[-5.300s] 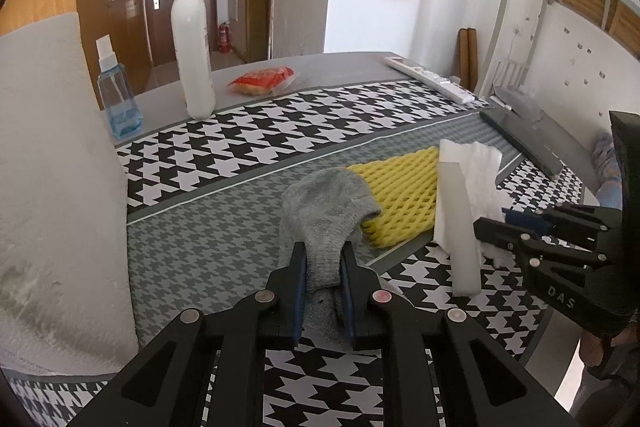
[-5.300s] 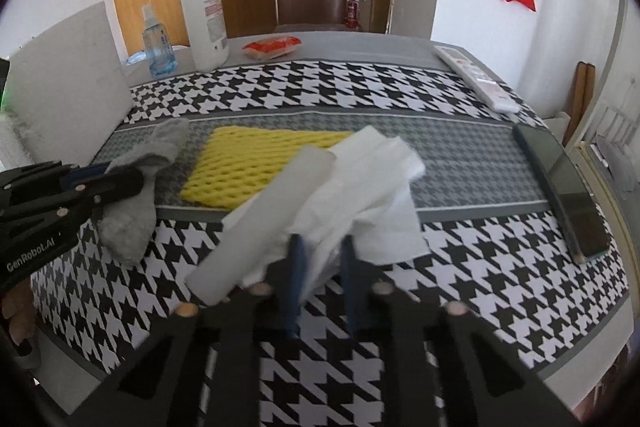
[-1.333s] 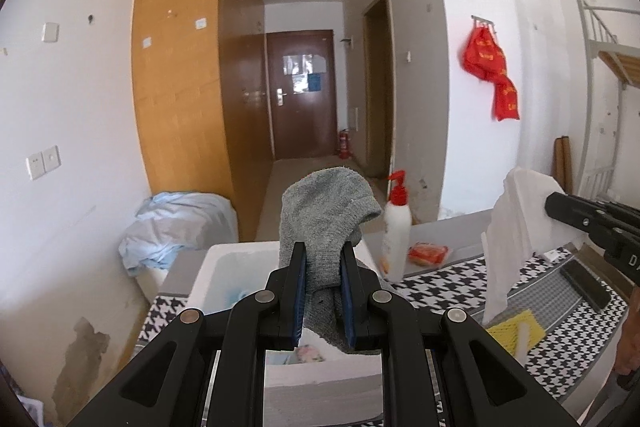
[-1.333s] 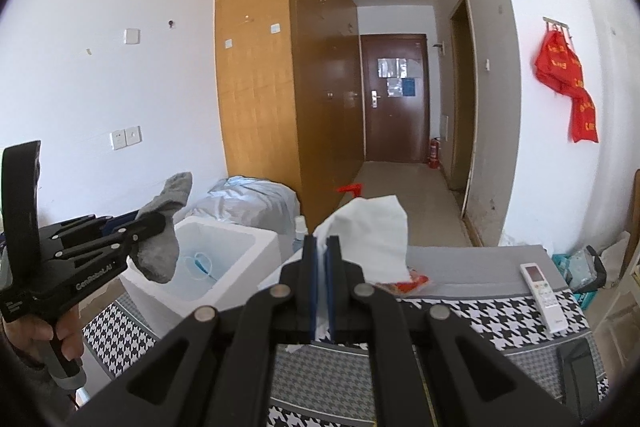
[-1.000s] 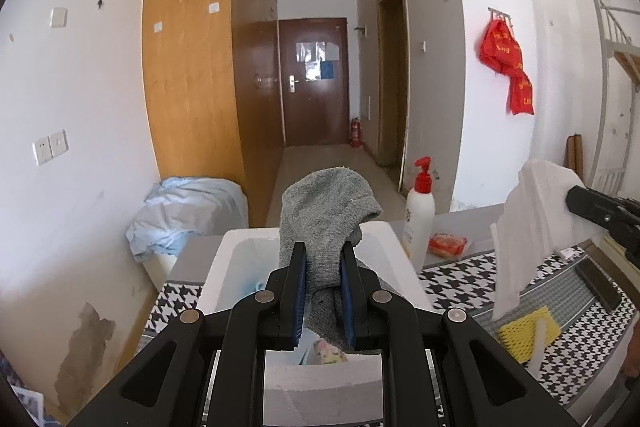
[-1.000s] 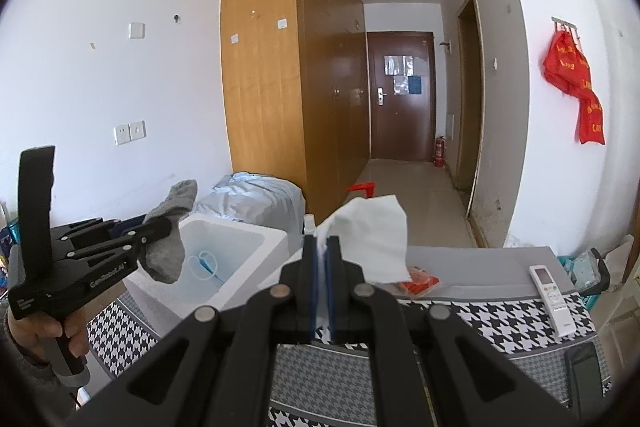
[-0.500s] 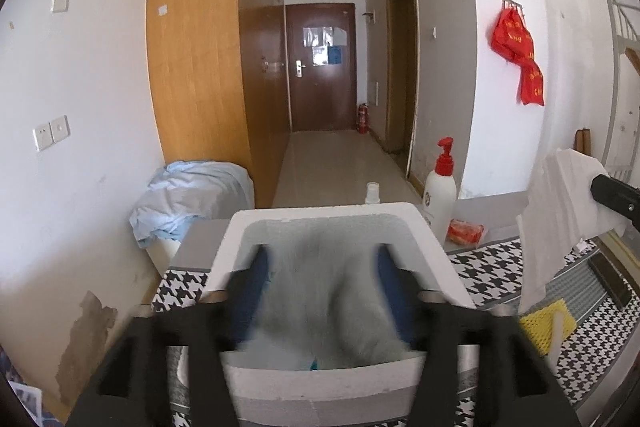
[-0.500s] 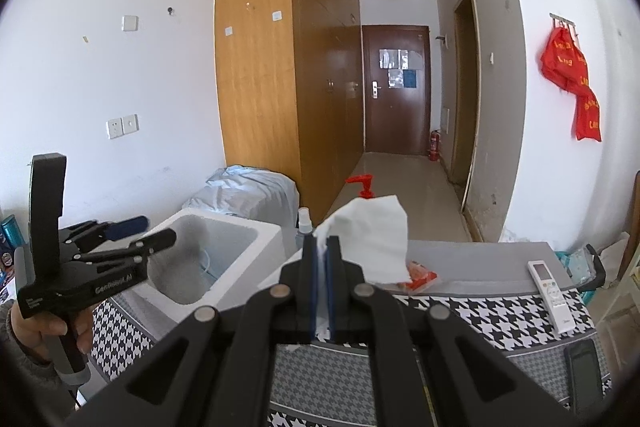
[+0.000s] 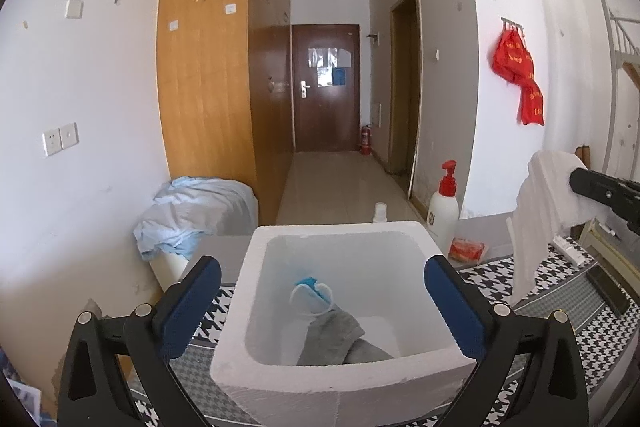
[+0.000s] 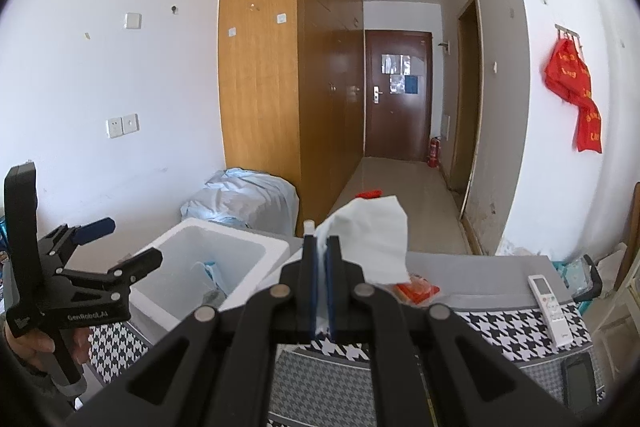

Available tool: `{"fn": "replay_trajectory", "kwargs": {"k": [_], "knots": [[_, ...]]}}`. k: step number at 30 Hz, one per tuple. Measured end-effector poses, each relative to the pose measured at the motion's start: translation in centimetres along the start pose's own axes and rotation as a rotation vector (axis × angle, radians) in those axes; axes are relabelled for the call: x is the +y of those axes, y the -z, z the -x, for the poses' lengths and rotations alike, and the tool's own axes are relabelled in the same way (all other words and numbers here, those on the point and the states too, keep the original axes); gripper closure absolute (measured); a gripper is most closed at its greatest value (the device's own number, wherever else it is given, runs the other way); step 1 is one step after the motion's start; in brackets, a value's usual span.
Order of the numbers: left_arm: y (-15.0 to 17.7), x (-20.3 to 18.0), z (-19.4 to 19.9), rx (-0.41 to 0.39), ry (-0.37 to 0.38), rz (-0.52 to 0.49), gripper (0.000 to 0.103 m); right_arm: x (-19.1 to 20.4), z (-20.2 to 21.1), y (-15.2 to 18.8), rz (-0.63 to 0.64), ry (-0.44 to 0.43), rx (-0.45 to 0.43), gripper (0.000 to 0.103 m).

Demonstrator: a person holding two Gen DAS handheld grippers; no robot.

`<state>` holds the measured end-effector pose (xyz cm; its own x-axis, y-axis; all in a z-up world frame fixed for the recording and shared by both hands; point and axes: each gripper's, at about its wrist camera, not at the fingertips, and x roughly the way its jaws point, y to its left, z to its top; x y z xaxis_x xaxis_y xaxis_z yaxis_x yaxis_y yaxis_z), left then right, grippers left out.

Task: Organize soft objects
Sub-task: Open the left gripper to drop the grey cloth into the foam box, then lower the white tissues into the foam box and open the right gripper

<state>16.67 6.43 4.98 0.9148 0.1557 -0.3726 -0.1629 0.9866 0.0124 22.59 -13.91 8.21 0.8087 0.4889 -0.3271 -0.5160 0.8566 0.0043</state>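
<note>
The grey sock [image 9: 336, 339] lies loose inside the white foam box [image 9: 340, 379], beside a blue face mask [image 9: 312, 291]. My left gripper [image 9: 318, 267] hovers over the box with its jaws opening wide and nothing between them; it also shows in the right wrist view [image 10: 128, 242] above the box's rim [image 10: 276, 251]. My right gripper [image 10: 322, 241] is shut on a white tissue [image 10: 372, 239], held up in the air to the right of the box. In the left wrist view the tissue [image 9: 540, 211] hangs from the right gripper's tip [image 9: 580, 179].
A white pump bottle [image 9: 444, 211], a small bottle cap [image 9: 380, 211] and a red packet [image 9: 466, 249] stand behind the box. A remote [image 10: 546, 303] and a dark phone [image 9: 606, 287] lie on the houndstooth tablecloth [image 10: 500, 323]. A light-blue bundle [image 9: 192, 211] sits left.
The left gripper's jaws spread apart and the grey sock dropped from them into the foam box. The right gripper stayed shut on the tissue, hardly moving.
</note>
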Motion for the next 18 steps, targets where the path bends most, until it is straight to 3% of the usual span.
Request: {"fn": "replay_trajectory", "kwargs": {"k": [18], "knots": [[1.4,3.3,2.1,-0.025,-0.053,0.047,0.001,3.9,-1.2,-1.8,0.054,-0.07,-0.014,0.097]]}}
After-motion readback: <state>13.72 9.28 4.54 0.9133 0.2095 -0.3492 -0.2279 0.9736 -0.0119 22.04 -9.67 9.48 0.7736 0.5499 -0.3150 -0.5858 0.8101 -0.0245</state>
